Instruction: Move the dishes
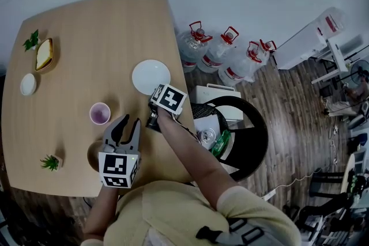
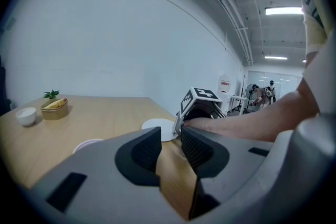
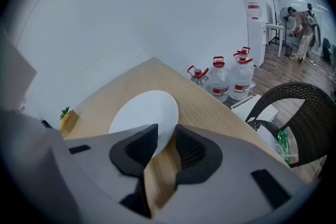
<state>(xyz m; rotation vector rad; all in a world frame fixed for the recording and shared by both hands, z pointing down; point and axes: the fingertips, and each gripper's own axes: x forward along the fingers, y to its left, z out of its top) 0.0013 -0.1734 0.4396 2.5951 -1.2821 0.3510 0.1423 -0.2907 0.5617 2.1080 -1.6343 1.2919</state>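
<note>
1. Because the white plate (image 1: 151, 76) lies flat on the worktop (image 1: 98, 20), close to its right edge, the right hand-held gripper (image 3: 165, 139) is pointed at it slanting down, so that the rim can enter between the jaws.
2. Its jaws stand a little apart with the near rim of the plate between them. One jaw is over the plate, the other just outside the rim. Some wood shows in the gap, so I judge that the pads do not press on the plate yet.
3. The plate rests fully on the wood and nothing is lifted. The step in hand is, I think, the taking of this plate.
4. The left hand-held gripper (image 1: 131, 123) is held nearer to the person, its jaws apart and empty, with only bare worktop between them. Probably it is kept ready for the next dish.
5. A purple cup (image 1: 100, 113) stands just beside the left one. A small white bowl (image 1: 27, 84) and a basket with bread (image 1: 44, 55) are well apart at the left side, so they do not block the plate.
6. A thin, smooth rim may slip, so the grip should be firm before lifting.
</note>
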